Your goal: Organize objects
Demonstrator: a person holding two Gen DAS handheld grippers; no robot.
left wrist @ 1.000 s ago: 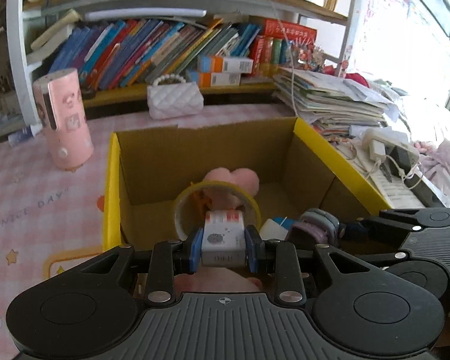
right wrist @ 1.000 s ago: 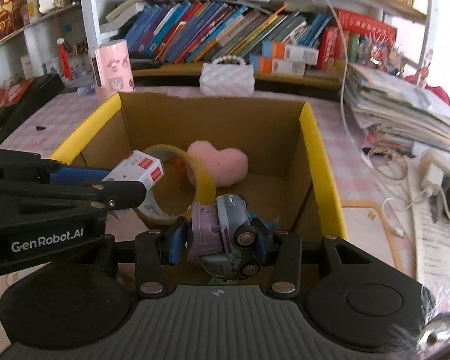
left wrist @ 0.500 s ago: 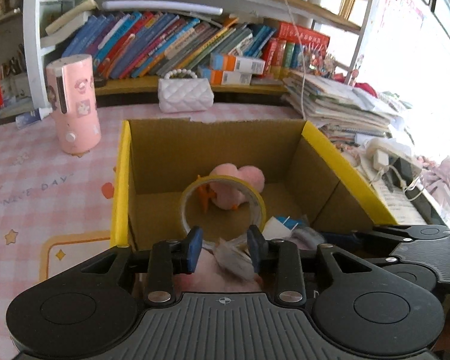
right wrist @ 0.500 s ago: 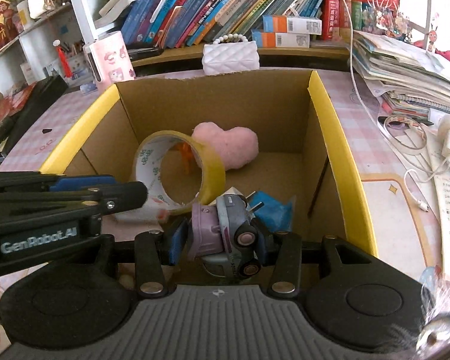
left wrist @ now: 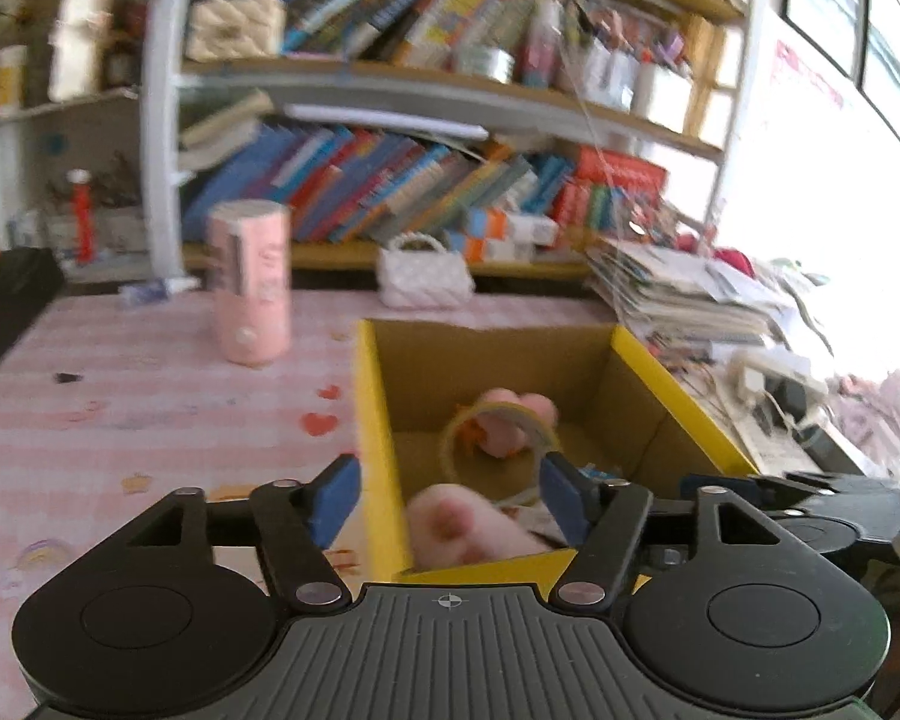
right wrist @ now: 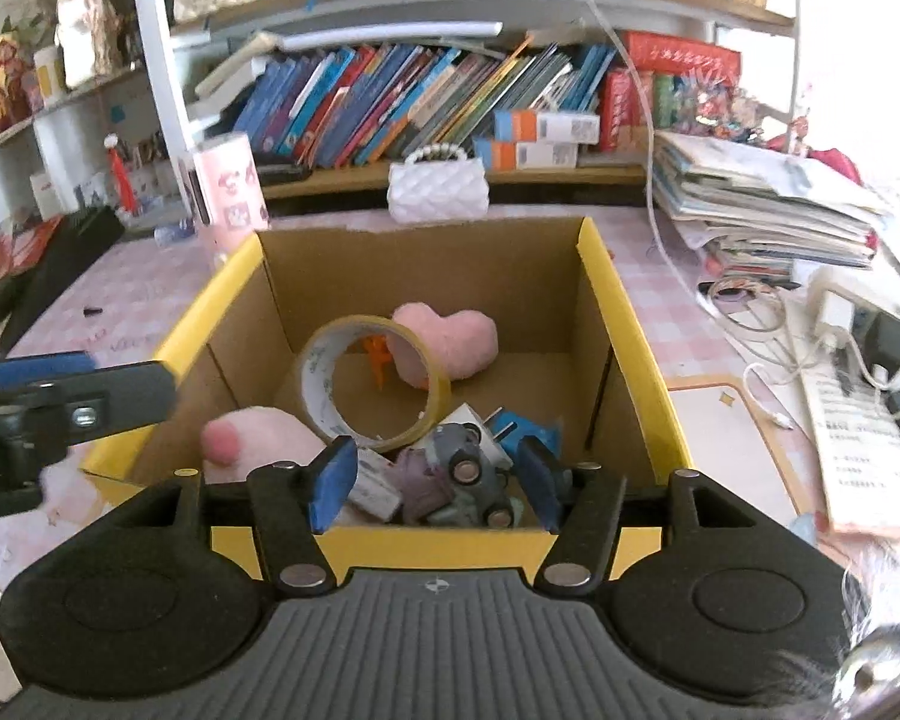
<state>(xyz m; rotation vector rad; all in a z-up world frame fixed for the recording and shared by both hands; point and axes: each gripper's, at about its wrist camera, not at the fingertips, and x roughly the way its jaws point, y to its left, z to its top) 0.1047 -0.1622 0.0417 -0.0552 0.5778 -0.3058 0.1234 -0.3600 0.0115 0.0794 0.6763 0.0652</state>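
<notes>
Both grippers have let go since 1 second ago. The left gripper [left wrist: 447, 501] had a small white box pinched then; now its jaws are spread wide and empty, hanging over the near left rim of the cardboard box [right wrist: 621, 312], one blue pad outside the yellow wall and one inside. The right gripper [right wrist: 435, 477] held the toy car [right wrist: 462, 480] half a second ago; now its jaws are spread too, and the car lies on its side on the box floor at the near wall, wheels toward the camera, not touched by either pad. The small white box [right wrist: 375, 489] lies just beside the car, against the tape roll [right wrist: 375, 384], which stands on edge mid-box. The pink heart cushion [right wrist: 450, 348] sits behind the tape near the back wall, and a pink plush [right wrist: 258, 441] fills the near left corner. A blue packet [right wrist: 537, 441] lies right of the car. So 2 items went in at about the same time, and the box now holds at least 6 things. The left view is motion-blurred, so that gripper looks to be pulling away. Outside the box, a pink cylinder [right wrist: 228, 180] and a white quilted purse [right wrist: 438, 189] stand on the pink table [right wrist: 684, 324]; whether they belong to the task I cannot tell. Likely next step: fetch whatever is left, or done.
</notes>
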